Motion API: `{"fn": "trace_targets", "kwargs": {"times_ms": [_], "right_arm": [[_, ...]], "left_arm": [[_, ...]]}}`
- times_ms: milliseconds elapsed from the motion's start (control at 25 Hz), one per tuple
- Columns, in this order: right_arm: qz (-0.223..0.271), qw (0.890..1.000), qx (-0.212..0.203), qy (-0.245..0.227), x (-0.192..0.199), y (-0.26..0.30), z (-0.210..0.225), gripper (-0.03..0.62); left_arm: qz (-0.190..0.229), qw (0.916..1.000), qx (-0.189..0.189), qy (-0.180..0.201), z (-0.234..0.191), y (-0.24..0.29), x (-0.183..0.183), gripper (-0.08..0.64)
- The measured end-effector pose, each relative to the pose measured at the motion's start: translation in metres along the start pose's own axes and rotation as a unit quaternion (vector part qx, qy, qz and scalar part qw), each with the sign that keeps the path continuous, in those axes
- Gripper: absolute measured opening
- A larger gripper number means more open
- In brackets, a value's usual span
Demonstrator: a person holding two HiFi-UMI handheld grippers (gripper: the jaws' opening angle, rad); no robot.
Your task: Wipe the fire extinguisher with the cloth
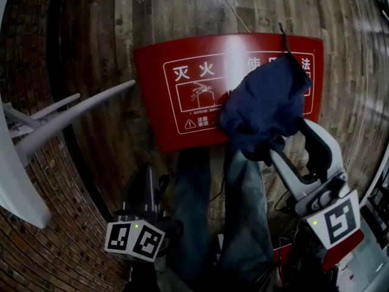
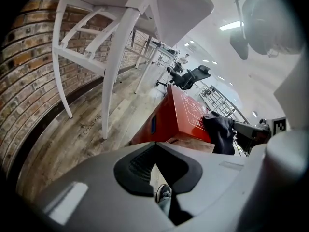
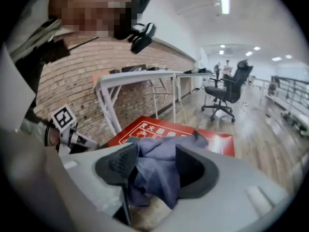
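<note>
A red fire extinguisher box [image 1: 182, 102] with white printed instructions lies flat on the wooden floor. A dark blue cloth [image 1: 264, 105] is bunched on its right part and hangs over the near edge. My right gripper [image 1: 289, 140] stands at the cloth's lower right. In the right gripper view the cloth [image 3: 159, 170] lies loose between that gripper's [image 3: 154, 163] widely parted jaws, with the box [image 3: 217, 141] behind it. My left gripper [image 1: 148, 190] hangs low at the left, off the box, its jaws [image 2: 155, 161] closed tip to tip with nothing in them. No extinguisher cylinder shows.
A white table frame [image 1: 55, 126] with slanted legs stands left of the box, against a brick wall [image 1: 36, 53]. The person's legs in jeans [image 1: 243, 224] stand just short of the box. A black office chair [image 3: 224, 93] is farther off on the floor.
</note>
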State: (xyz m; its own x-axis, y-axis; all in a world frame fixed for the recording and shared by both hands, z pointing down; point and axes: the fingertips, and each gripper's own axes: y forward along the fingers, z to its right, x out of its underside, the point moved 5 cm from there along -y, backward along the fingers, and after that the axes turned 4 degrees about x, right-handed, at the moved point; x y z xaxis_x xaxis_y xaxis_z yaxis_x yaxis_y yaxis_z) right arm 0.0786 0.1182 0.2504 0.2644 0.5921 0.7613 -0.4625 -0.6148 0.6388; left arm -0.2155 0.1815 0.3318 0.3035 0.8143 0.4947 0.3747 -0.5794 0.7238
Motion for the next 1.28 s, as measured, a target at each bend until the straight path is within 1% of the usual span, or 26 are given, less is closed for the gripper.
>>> {"fn": "trace_targets", "kwargs": {"times_ms": [40,80,120,160,240,280,320,480,520,600,640,680,720,800,840,960,1000,1040,1080,1160,1280], "right_arm": [[0.012,1.0,0.003,0.023,-0.002,0.002,0.007,0.239],[0.014,1.0,0.002,0.027,-0.004,0.008,0.01,0.239],[0.003,1.0,0.0,0.008,-0.003,0.016,0.01,0.239],[-0.021,0.999,-0.004,-0.028,-0.001,0.026,0.006,0.241],[-0.084,0.991,-0.011,-0.101,0.01,0.045,-0.008,0.242],[-0.105,0.987,-0.013,-0.119,0.013,0.053,-0.014,0.247],[-0.112,0.986,-0.014,-0.123,0.015,0.058,-0.019,0.249],[-0.095,0.99,-0.006,-0.1,0.012,0.065,-0.021,0.249],[-0.091,0.991,0.0,-0.095,0.012,0.065,-0.019,0.239],[-0.092,0.991,0.018,-0.091,0.01,0.066,-0.015,0.188],[-0.096,0.991,0.023,-0.094,0.008,0.067,-0.013,0.147],[-0.102,0.989,0.024,-0.103,0.006,0.069,-0.013,0.081],[-0.107,0.987,0.021,-0.114,0.004,0.071,-0.014,0.064],[-0.115,0.985,0.023,-0.13,0.001,0.072,-0.012,0.057],[-0.118,0.983,0.036,-0.133,0.002,0.07,-0.006,0.054],[-0.129,0.977,0.112,-0.124,0.012,0.05,0.03,0.051],[-0.129,0.977,0.126,-0.114,0.017,0.042,0.04,0.049],[-0.126,0.978,0.128,-0.103,0.022,0.036,0.046,0.049],[-0.122,0.98,0.123,-0.095,0.026,0.032,0.046,0.049],[-0.116,0.983,0.094,-0.103,0.031,0.032,0.029,0.048],[-0.1,0.988,0.03,-0.115,0.029,0.046,-0.021,0.048]], "left_arm": [[-0.001,1.0,-0.001,0.001,0.0,0.001,0.001,0.008],[-0.001,1.0,-0.002,0.001,0.0,0.001,0.002,0.008],[-0.002,1.0,-0.004,0.0,-0.001,0.002,0.003,0.008],[-0.002,1.0,-0.006,0.0,0.0,0.002,0.004,0.008],[-0.002,1.0,-0.007,-0.001,0.001,0.002,0.005,0.008],[-0.002,1.0,-0.006,-0.001,0.003,0.002,0.006,0.008],[-0.002,1.0,-0.005,0.0,0.003,0.002,0.006,0.008],[-0.003,1.0,-0.008,-0.004,0.004,0.003,0.009,0.008],[-0.003,0.9999,-0.008,-0.005,0.004,0.003,0.009,0.008],[-0.002,1.0,-0.006,-0.006,0.006,0.004,0.01,0.008],[-0.002,1.0,-0.005,-0.005,0.007,0.005,0.01,0.008],[-0.002,1.0,-0.005,-0.005,0.007,0.005,0.01,0.008],[-0.003,1.0,-0.005,-0.004,0.007,0.006,0.011,0.008],[-0.003,1.0,-0.006,-0.005,0.007,0.005,0.011,0.008],[-0.003,1.0,-0.006,-0.006,0.007,0.005,0.01,0.008],[0.0,1.0,-0.001,-0.004,0.006,0.003,0.007,0.008],[0.001,1.0,-0.001,-0.004,0.005,0.003,0.006,0.008],[0.001,1.0,-0.001,-0.004,0.003,0.002,0.006,0.008],[0.001,1.0,-0.003,-0.005,0.0,0.002,0.007,0.008],[0.002,0.9999,-0.009,-0.012,-0.005,0.002,0.009,0.008],[0.004,0.9996,-0.017,-0.021,-0.01,0.003,0.011,0.008]]}}
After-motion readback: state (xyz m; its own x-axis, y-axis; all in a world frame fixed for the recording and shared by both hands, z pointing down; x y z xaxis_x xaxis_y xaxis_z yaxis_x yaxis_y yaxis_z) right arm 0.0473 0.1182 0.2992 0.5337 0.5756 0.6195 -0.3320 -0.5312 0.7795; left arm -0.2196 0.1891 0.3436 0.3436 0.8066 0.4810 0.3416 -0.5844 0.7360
